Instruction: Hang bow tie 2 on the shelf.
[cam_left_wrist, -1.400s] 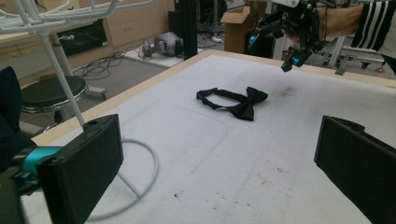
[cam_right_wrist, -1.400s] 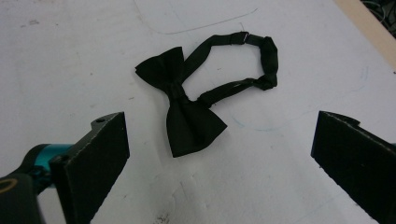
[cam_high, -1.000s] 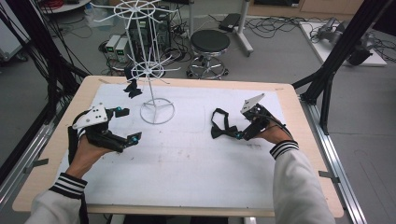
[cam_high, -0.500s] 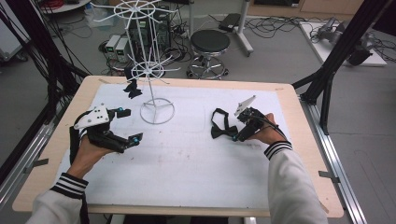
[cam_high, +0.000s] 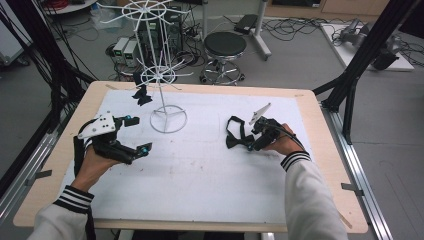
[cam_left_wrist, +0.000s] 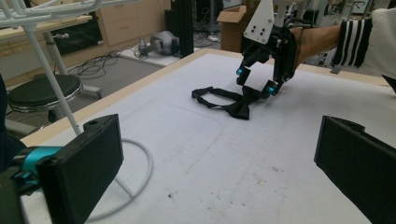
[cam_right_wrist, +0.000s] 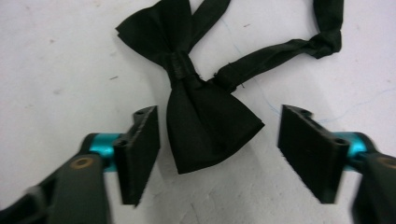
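Black bow tie (cam_right_wrist: 205, 116) on white mat (cam_high: 200, 180); white wire rack (cam_high: 160, 75); blk/white striped cuffs (cam_high: 295, 159).

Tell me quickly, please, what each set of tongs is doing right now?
Left tongs: open, holding nothing.
Right tongs: open, jaws just closing around one wing of the bow tie, pads not yet pressing it.

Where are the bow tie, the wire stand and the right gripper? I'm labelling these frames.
bow tie (cam_right_wrist: 205, 121): right gripper view, on its near wing.
wire stand (cam_high: 169, 119): high view, on its round base ring.
right gripper (cam_right_wrist: 217, 154): right gripper view, midway between its fingertips, jaws either side of the wing.
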